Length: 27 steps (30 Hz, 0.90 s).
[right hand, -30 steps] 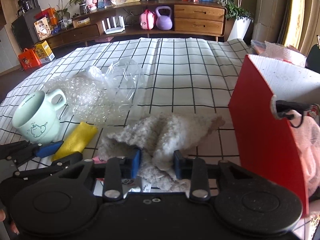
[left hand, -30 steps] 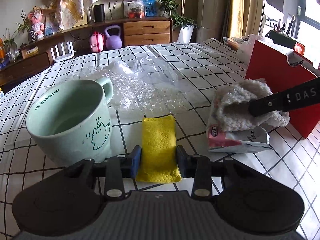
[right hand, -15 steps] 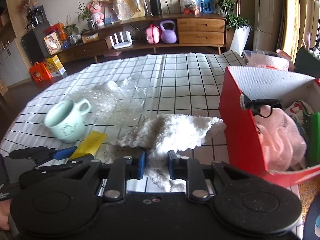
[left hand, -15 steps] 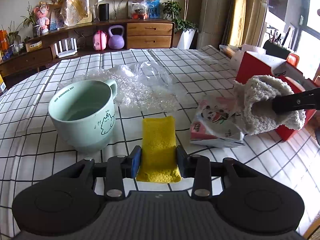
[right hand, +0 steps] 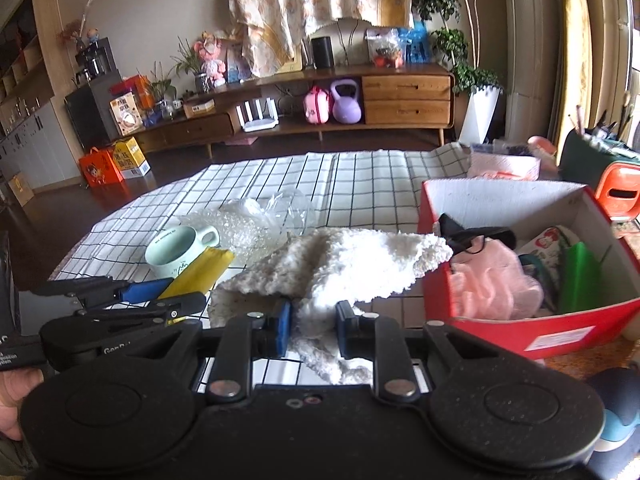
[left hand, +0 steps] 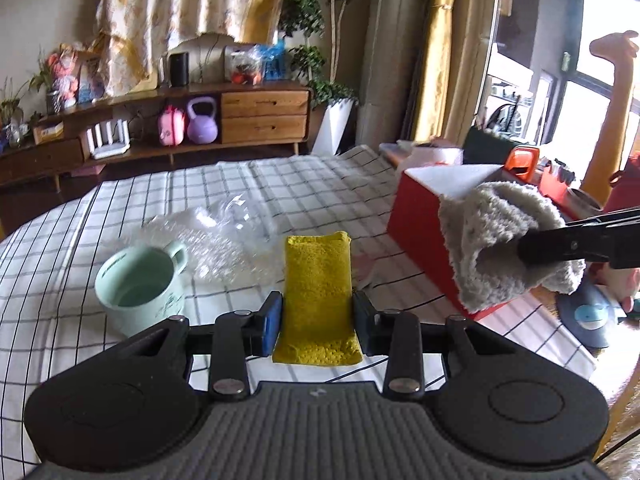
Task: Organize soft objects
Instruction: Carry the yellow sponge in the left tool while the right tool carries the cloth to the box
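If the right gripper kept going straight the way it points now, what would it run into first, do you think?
Probably nothing close: the right gripper, shut on the white fluffy cloth, points over the checked tablecloth, with the red box off to its right. The clear plastic wrap lies lower, left of that line; depth is uncertain.

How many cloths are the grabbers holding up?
2. The left gripper is shut on the yellow cloth, above the checked table. The right gripper is shut on the fluffy white cloth, near the red box. More cloths may be hidden inside it.
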Tool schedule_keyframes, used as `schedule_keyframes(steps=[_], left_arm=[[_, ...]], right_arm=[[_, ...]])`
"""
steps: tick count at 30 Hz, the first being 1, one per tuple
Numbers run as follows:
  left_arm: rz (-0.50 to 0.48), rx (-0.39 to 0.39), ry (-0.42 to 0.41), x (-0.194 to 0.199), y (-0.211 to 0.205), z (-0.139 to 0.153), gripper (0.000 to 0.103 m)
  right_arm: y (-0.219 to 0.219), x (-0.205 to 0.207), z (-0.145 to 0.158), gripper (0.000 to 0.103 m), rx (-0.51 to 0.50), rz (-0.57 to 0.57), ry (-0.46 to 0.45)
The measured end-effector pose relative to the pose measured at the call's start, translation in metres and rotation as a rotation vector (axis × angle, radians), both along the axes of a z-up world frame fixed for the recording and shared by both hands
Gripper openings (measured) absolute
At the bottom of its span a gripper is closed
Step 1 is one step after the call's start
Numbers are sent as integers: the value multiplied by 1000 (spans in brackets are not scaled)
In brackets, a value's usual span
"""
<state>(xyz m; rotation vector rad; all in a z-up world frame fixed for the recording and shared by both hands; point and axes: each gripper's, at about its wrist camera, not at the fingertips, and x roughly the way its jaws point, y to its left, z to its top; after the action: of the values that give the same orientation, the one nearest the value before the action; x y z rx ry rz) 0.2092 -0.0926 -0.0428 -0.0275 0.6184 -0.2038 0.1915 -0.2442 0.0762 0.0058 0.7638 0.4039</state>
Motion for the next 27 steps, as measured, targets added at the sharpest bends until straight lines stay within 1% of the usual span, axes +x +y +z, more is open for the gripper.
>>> schedule_keyframes(steps=[4, 11, 15, 18, 22, 27], left_arm=[[-48, 11, -42, -5, -27, 18, 36], [-134, 20, -75, 4, -76, 37, 36], [-172, 31, -78, 12, -103, 39, 36], [-200, 35, -65, 21, -122, 37, 36], [-224, 28, -40, 36, -145, 33, 36], [-251, 59, -34, 55, -174, 27, 36]], right_arm=[[-17, -8, 12, 22, 2, -18, -31], [-58, -15, 23, 22, 11, -68, -73], [-84, -10, 21, 22, 31, -116, -74], [-103, -4, 17, 22, 42, -148, -69], [-128, 4, 15, 22, 43, -199, -85], [-158, 23, 7, 23, 47, -273, -89]])
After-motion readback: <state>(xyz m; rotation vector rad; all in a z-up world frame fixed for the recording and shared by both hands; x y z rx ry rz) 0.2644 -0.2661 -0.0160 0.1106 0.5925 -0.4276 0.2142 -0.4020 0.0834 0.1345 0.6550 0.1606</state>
